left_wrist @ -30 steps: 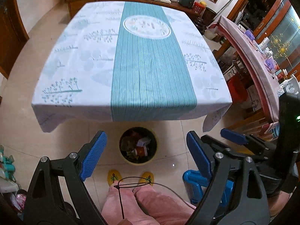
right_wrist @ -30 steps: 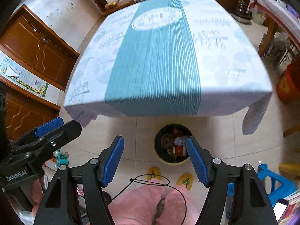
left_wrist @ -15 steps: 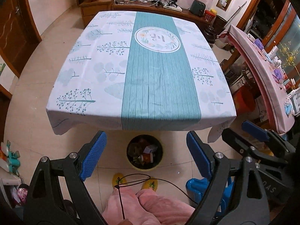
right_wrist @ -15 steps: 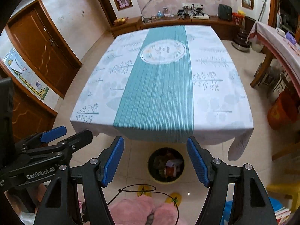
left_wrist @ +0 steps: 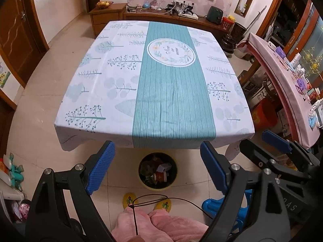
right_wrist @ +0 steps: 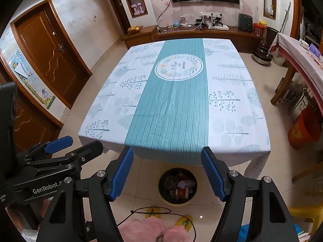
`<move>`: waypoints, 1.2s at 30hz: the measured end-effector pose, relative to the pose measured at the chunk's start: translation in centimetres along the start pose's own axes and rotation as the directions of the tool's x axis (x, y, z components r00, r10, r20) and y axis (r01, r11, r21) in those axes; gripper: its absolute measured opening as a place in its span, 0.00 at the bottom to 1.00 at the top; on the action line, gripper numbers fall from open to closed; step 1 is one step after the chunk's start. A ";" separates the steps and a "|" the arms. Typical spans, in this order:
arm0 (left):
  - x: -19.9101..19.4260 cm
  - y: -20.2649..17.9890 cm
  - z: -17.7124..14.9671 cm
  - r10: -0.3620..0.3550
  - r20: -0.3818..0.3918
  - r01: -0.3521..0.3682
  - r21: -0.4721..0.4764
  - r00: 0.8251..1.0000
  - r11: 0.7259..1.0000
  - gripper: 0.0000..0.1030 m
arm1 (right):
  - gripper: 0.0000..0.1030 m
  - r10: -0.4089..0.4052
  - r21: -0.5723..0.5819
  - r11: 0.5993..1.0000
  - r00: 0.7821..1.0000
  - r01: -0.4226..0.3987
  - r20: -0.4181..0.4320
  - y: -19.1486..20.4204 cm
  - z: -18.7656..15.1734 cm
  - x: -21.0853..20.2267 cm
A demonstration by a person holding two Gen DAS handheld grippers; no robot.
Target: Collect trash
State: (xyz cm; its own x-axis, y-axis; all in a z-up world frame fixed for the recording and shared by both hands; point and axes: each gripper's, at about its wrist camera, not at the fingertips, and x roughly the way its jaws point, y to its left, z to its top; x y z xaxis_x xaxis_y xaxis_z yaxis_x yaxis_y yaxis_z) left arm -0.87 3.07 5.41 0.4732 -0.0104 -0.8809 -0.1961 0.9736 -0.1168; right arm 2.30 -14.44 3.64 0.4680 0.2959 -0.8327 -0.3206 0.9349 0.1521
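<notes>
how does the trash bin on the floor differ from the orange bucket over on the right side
The trash bin is dark inside with a yellow rim; the orange bucket is orange-red all over. The trash bin stands in the open on the tiles before the near table edge, its trash showing from above; the orange bucket is tucked under the pink-clothed side table, its contents out of sight. Both are round and stand on the floor.

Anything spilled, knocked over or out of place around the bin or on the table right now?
Nothing stands out. The bin stands upright on the floor by the table's near edge, its trash inside. Both the left gripper and the right gripper are open and hold nothing.
</notes>
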 end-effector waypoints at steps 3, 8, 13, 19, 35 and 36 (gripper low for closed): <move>-0.2 -0.1 0.0 0.006 0.010 -0.006 0.001 1.000 1.000 0.81 | 0.68 -0.003 -0.005 1.000 1.000 0.003 0.008 0.1 0.1 -0.2; -0.5 -0.2 -0.1 0.007 0.017 -0.007 0.002 1.000 1.000 0.81 | 0.68 -0.007 -0.010 1.000 1.000 0.007 0.017 0.1 0.0 -0.4; -0.5 -0.2 -0.2 0.010 0.016 -0.010 0.003 1.000 1.000 0.80 | 0.68 -0.006 -0.009 1.000 1.000 0.006 0.016 0.2 -0.2 -0.5; -0.6 -0.2 -0.3 0.011 0.018 -0.011 0.001 1.000 1.000 0.80 | 0.68 -0.010 -0.012 1.000 1.000 0.010 0.019 0.3 -0.3 -0.8; -1.2 0.3 -0.4 0.024 0.030 -0.024 0.016 0.999 1.000 0.80 | 0.68 -0.012 -0.010 1.000 1.000 0.012 0.023 0.7 -0.6 -0.9; -1.2 0.3 -0.4 0.024 0.030 -0.024 0.015 0.999 1.000 0.80 | 0.68 -0.011 -0.011 1.000 1.000 0.012 0.022 0.7 -0.6 -0.9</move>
State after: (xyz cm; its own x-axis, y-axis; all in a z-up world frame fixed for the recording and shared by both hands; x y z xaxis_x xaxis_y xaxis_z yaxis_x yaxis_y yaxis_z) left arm -1.83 3.26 6.30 0.4940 0.0193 -0.8693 -0.1942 0.9770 -0.0886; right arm 1.16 -14.16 4.16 0.4898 0.2896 -0.8224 -0.3246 0.9360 0.1363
